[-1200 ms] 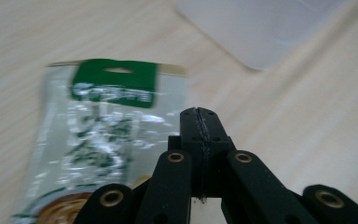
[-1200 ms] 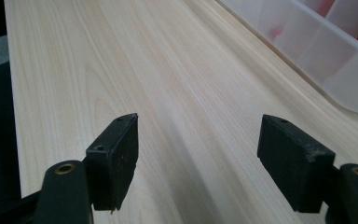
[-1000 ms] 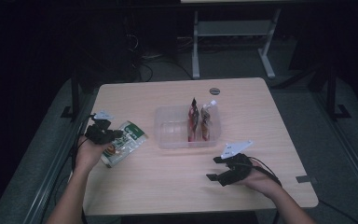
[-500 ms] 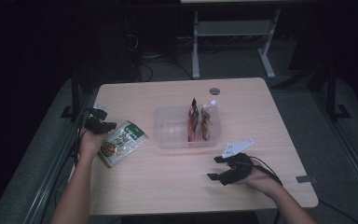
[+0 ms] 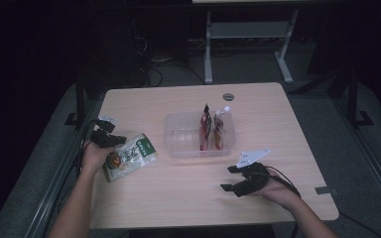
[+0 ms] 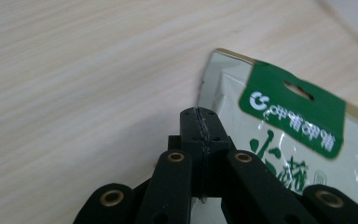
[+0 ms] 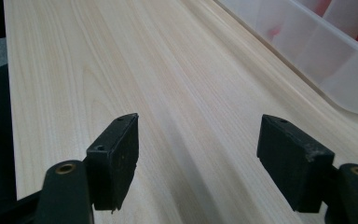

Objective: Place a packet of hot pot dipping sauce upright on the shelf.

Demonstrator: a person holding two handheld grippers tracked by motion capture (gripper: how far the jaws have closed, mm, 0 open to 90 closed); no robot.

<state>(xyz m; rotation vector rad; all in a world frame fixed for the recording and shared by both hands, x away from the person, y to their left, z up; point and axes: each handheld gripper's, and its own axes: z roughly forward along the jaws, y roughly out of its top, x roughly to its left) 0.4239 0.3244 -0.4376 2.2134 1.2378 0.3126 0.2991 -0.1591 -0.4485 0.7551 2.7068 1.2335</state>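
Note:
A green and white snack bag [image 5: 129,156] lies flat on the left part of the wooden table [image 5: 178,198]. My left gripper [image 5: 106,136] is at its left edge. In the left gripper view the jaws are pressed together on the thin edge of the snack bag [image 6: 289,130], left gripper [image 6: 200,121]. A clear plastic bin [image 5: 183,139] stands mid-table with two upright pouches [image 5: 212,129] in its right part. My right gripper [image 5: 230,178] rests low over the table in front of the bin, open, nothing between its fingers. The right gripper [image 7: 198,158] looks along bare wood past the bin's wall [image 7: 326,60].
A small dark round disc [image 5: 228,96] sits near the table's far edge. A white metal stand [image 5: 248,34] is on the floor behind the table. Cables hang off the table's left edge by my left hand.
My left gripper has shifted a little to the left and back, and the snack bag has slid slightly left with it. The right gripper has stayed put.

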